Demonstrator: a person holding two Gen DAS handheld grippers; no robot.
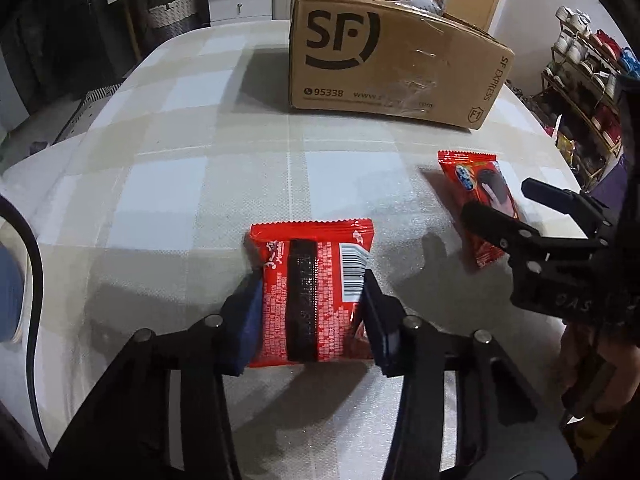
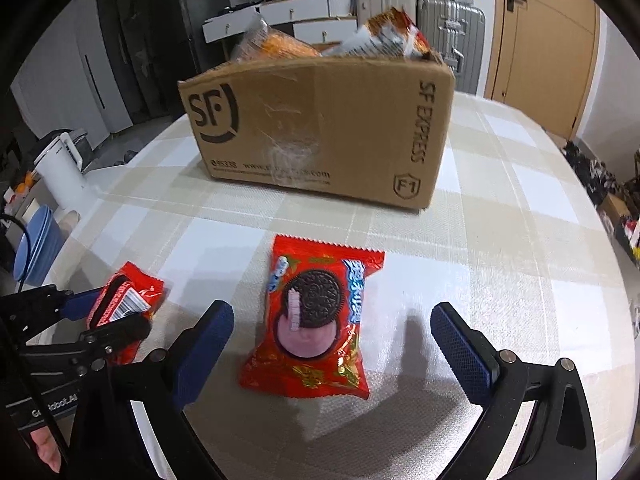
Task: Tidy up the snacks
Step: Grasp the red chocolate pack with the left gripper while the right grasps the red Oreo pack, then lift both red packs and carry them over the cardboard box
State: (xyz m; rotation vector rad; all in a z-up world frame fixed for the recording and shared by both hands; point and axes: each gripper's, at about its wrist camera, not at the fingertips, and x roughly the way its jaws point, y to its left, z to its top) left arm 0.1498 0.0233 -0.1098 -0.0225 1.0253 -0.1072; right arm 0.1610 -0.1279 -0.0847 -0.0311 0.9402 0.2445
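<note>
A red snack packet (image 1: 310, 248) lies back side up, barcode showing, on the checked tablecloth (image 1: 180, 140). My left gripper (image 1: 311, 280) is shut on it, a blue pad pressing each long side; the right wrist view shows this grip (image 2: 120, 308) at its lower left. A red Oreo packet (image 2: 312, 320) lies flat, face up, to the right. My right gripper (image 2: 330, 312) stands open astride its near half, both pads well clear of its sides. Behind stands an open SF cardboard box (image 2: 320, 128) with snack bags (image 2: 280, 46) poking out.
A white kettle (image 2: 64, 168) and stacked blue bowls (image 2: 36, 248) sit off the table's left edge. A black cable (image 1: 36, 280) hangs at the left. A shoe rack (image 1: 588, 92) stands right of the table; suitcases (image 2: 452, 28) and drawers stand behind the box.
</note>
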